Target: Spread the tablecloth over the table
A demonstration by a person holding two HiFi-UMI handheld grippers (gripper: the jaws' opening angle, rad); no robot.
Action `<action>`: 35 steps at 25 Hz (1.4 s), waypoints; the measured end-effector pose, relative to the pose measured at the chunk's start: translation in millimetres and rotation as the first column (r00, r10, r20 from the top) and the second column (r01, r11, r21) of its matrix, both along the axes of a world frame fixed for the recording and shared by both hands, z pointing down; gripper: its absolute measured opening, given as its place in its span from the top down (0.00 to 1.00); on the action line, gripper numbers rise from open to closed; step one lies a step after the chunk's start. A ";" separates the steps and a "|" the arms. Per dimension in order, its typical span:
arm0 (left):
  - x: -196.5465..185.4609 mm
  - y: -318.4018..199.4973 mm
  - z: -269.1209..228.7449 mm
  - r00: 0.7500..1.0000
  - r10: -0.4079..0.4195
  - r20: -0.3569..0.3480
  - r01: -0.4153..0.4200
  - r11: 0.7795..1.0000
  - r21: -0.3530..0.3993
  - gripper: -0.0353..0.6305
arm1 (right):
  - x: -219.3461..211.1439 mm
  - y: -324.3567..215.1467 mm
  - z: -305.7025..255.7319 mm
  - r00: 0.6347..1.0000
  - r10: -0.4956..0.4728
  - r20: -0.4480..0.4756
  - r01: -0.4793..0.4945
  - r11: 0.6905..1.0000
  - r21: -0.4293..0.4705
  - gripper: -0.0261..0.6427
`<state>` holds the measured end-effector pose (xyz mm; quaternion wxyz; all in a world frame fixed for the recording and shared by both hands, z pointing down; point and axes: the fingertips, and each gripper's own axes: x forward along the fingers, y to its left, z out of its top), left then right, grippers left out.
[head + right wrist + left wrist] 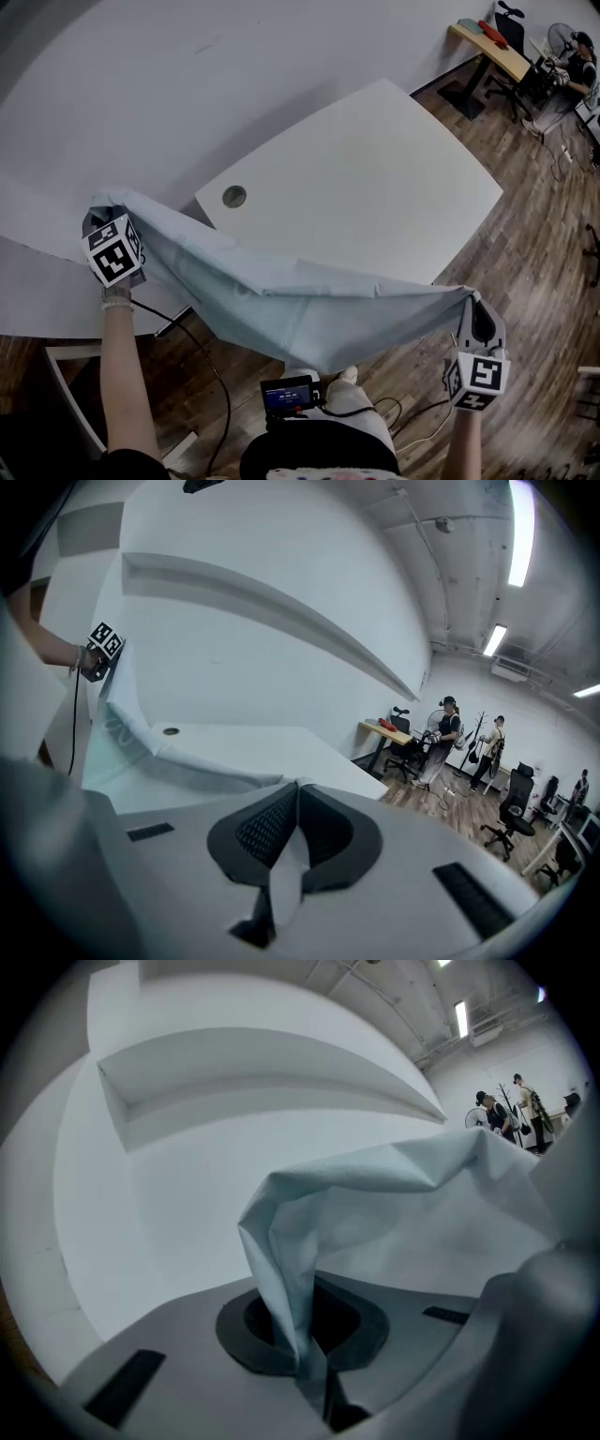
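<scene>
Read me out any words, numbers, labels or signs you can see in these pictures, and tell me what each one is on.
No text can be read anywhere.
On the left marker cube: black-and-white square patterns only, no letters.
On the right marker cube: the same.
On the small screen at the person's waist: lit blue, too small to read.
On the tablecloth and the table: nothing printed.

Open-plan office, maybe a lab floor. White table point(375, 178) with a cable grommet point(234, 196), wood-plank floor point(544, 244). Far right: a wooden-topped desk point(506, 58) and black swivel chairs point(514, 803). Bare ceiling with strip lights point(521, 532). People point(448, 728) stand by the far desks.
</scene>
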<state>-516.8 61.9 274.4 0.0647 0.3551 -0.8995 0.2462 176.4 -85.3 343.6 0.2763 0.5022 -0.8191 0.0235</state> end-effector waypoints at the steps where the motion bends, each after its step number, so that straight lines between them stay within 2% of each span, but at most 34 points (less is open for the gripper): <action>1: -5.8 -7.4 2.9 1.000 0.005 -0.002 -0.005 1.000 -0.007 0.93 | 0.8 -0.8 1.8 1.000 0.014 -0.010 -0.014 1.000 -0.005 0.91; 7: -47.8 -58.6 20.8 0.999 0.031 0.012 -0.030 0.998 -0.057 0.93 | -0.4 -11.4 10.4 0.994 0.096 -0.059 -0.096 0.995 -0.007 0.91; 11: -60.5 -81.9 29.6 0.999 0.035 0.023 -0.033 0.995 -0.093 0.93 | 0.1 -11.1 18.7 0.992 0.097 -0.076 -0.099 0.995 -0.019 0.91; 16: -78.2 -132.9 41.2 0.995 0.094 0.043 -0.085 0.981 -0.176 0.93 | -19.7 -22.6 30.6 0.984 0.137 -0.117 -0.142 0.989 -0.038 0.91; 21: -92.9 -161.3 54.8 0.991 0.118 0.063 -0.098 0.962 -0.254 0.93 | -31.1 -28.2 38.4 0.984 0.153 -0.094 -0.159 0.985 -0.063 0.91; 27: -109.8 -191.9 57.2 0.989 0.121 0.081 -0.093 0.954 -0.285 0.93 | -36.5 -38.9 49.0 0.979 0.170 -0.108 -0.177 0.983 -0.052 0.91; 29: -111.2 -206.9 59.5 0.984 0.152 0.096 -0.116 0.944 -0.310 0.93 | -37.0 -38.7 53.1 0.976 0.191 -0.108 -0.198 0.978 -0.061 0.91; 33: -107.0 -238.7 63.4 0.962 0.232 0.146 -0.155 0.900 -0.407 0.93 | -33.8 -46.9 58.6 0.972 0.207 -0.109 -0.215 0.974 -0.075 0.91; 35: -96.8 -264.5 59.7 0.957 0.246 0.157 -0.161 0.894 -0.419 0.93 | -23.5 -59.2 60.3 0.970 0.216 -0.110 -0.225 0.971 -0.079 0.91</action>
